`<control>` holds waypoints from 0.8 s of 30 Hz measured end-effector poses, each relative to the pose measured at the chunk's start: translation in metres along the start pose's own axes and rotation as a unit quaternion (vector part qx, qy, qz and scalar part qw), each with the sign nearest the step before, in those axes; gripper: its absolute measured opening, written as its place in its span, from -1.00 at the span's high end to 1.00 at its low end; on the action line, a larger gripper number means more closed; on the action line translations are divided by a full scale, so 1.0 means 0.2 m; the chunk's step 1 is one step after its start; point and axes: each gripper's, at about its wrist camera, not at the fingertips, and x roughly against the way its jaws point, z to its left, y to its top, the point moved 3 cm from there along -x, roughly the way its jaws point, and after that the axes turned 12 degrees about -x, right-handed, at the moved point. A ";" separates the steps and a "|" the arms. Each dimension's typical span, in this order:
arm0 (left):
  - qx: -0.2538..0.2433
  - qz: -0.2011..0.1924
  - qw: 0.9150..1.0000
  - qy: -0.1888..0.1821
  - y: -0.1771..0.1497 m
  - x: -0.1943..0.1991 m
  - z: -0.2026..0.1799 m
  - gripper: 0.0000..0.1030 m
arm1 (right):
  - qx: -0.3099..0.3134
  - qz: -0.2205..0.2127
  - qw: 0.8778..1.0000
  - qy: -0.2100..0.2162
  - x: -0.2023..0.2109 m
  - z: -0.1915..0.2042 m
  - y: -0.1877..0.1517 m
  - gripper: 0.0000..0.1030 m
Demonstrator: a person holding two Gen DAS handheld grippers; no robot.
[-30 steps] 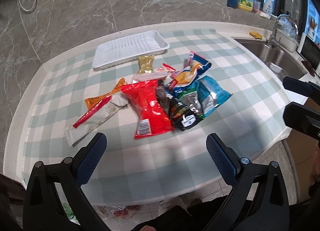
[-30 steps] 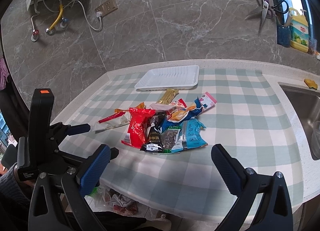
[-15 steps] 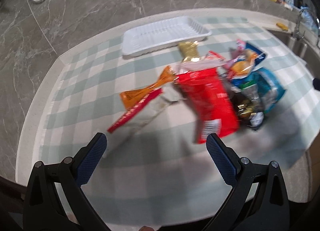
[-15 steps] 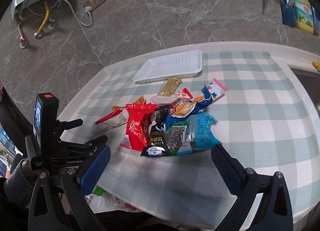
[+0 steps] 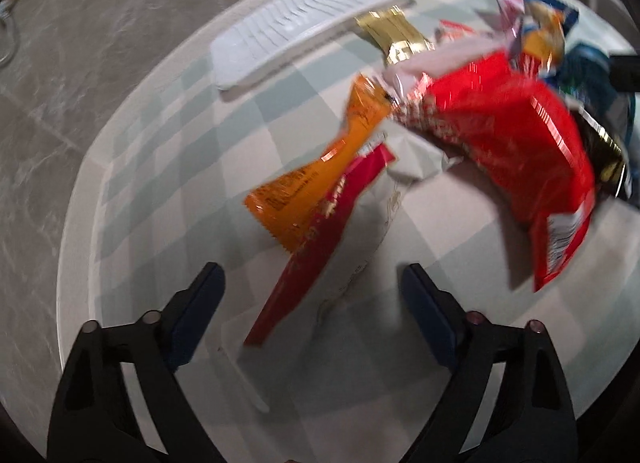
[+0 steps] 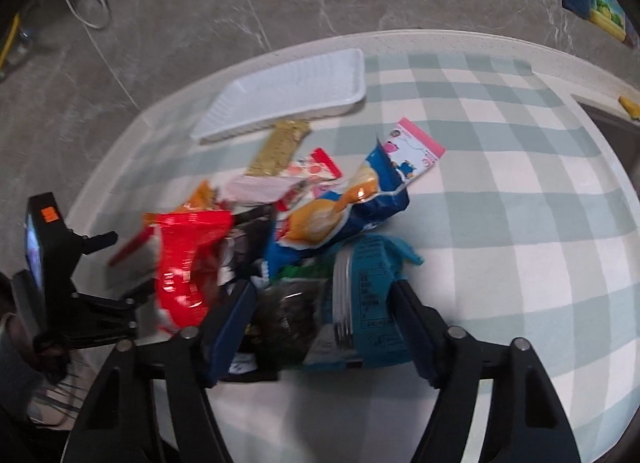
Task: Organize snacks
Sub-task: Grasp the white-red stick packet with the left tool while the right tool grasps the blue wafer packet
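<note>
Both grippers now lower, nearer snack pile [image 6: 280, 247] than before. Left gripper [image 5: 312, 295] closing, astride red-white packet [image 5: 320, 247], not pressing. Right gripper [image 6: 320, 315] closing, astride teal packet [image 6: 368, 303]. White tray [image 6: 288, 95] behind pile.

The left gripper [image 5: 312, 287], jaws closing, straddled a red-and-white packet [image 5: 340, 239] on the checked tablecloth [image 5: 160, 199], beside an orange packet [image 5: 308, 191] and red bag [image 5: 516, 135]; nothing was gripped.

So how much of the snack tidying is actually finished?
Nothing yet: the white tray is bare and every packet lies heaped on the checked cloth. The right tool is closing around the teal packet; the left tool closes over the long red-and-white packet. All sorting remains.
</note>
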 end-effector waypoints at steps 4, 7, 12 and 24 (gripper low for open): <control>0.011 -0.017 0.998 -0.065 0.01 -0.07 0.07 -0.37 | 0.015 0.007 0.999 -0.038 -0.05 -0.01 0.02 -0.20; 0.013 -0.027 0.995 -0.097 0.00 -0.11 0.12 -0.30 | 0.017 0.017 0.998 -0.063 -0.09 -0.04 0.04 -0.05; -0.006 -0.039 0.991 -0.126 0.01 -0.14 0.14 -0.12 | 0.000 0.048 0.997 -0.063 -0.15 -0.09 0.02 0.08; 0.001 -0.035 0.976 -0.215 0.02 -0.12 0.12 0.63 | -0.061 0.065 0.996 0.008 -0.11 -0.14 -0.01 0.19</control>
